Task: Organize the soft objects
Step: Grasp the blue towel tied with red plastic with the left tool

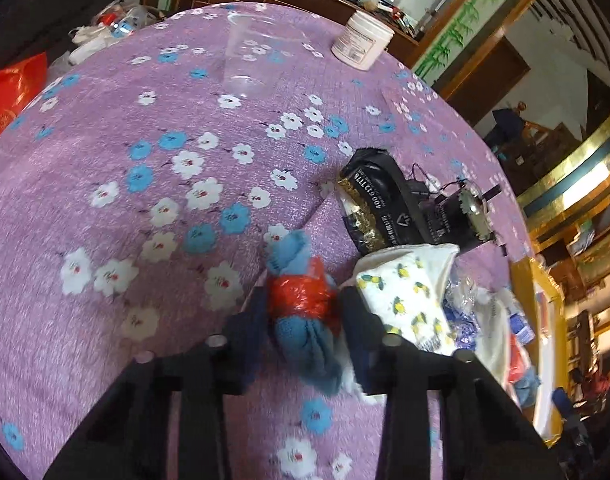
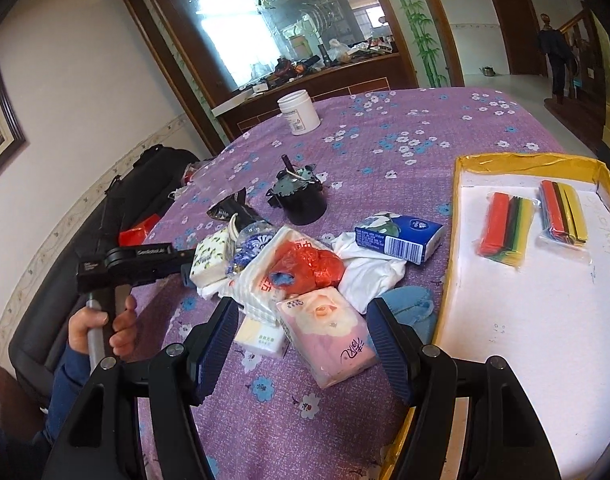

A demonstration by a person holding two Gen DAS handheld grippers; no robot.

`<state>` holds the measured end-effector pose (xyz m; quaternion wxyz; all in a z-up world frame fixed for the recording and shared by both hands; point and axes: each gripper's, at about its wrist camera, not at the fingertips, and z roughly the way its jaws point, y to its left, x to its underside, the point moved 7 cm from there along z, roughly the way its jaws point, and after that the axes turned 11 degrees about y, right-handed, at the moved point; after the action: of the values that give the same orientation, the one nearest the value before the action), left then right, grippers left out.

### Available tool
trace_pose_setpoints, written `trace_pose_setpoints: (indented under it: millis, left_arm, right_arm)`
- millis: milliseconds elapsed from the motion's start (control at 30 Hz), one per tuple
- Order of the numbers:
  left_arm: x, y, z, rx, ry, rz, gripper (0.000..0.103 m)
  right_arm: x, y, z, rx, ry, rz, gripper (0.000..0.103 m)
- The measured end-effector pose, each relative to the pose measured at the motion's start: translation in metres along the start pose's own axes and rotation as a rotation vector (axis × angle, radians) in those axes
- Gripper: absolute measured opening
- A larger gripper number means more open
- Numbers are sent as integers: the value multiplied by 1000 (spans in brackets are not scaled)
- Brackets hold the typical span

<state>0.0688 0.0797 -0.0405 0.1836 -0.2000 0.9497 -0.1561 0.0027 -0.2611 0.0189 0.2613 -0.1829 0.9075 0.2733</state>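
left hand-held gripper (image 1: pixel 303 312) clamping blue cloth bundle (image 1: pixel 305 316)

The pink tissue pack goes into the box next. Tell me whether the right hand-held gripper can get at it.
Probably yes. The pink tissue pack lies on top at the pile's near edge, uncovered, straight ahead of the open right hand-held gripper; nothing blocks the way.

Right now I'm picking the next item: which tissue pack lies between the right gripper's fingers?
The pink tissue pack with the rose print; the blue pack lies farther back.
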Motion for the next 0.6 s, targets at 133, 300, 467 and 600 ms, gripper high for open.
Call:
trace_pose_setpoints:
  millis: [133,300,467,600]
  left_arm:
    - [2,4,2,29,-3,17,31]
    - [24,1,-23,61,-29,60,30]
    - [46,-4,-50,84,-52,124,30]
    - [62,-16,-63,98,-66,197,30]
  right_arm:
    - [3,8,8,-1,34,-45,71]
    - [12,21,24,13,114,-146,73]
    - [17,21,50,152,217,-234,73]
    - [15,12,67,226,282,-235,79]
